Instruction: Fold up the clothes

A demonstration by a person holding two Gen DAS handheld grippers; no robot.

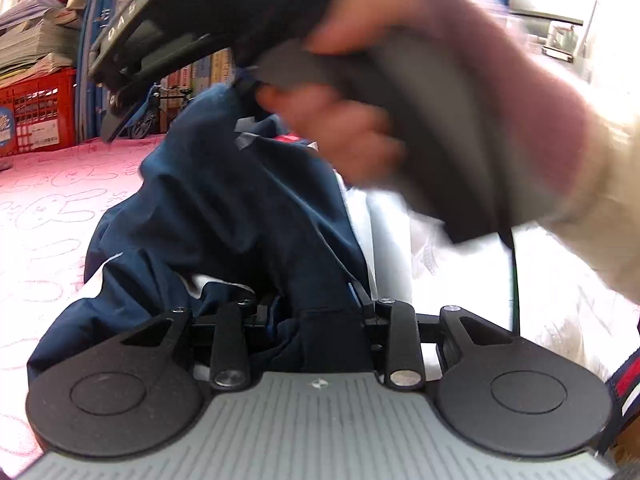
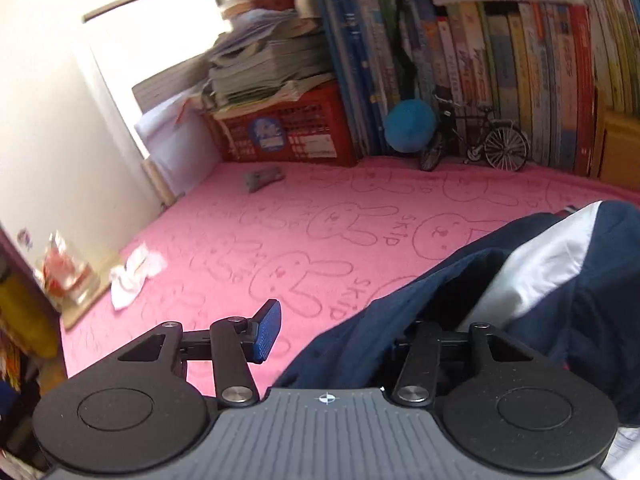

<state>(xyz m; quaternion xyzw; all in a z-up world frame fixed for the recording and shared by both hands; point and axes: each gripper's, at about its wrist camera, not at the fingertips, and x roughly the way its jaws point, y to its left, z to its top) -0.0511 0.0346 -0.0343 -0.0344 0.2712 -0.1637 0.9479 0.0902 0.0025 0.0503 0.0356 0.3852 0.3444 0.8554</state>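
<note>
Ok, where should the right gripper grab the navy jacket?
Probably the loose edge of the navy jacket, left of its white panel. Come in from the left over the pink blanket: that edge lies raised there, just ahead of the open right gripper.

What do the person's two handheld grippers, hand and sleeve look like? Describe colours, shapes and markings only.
Both the left gripper and the right gripper have black linkage arms, round black discs and a ribbed grey body. The right gripper's fingers carry blue textured pads. The bare hand meets a cream sleeve.
</note>
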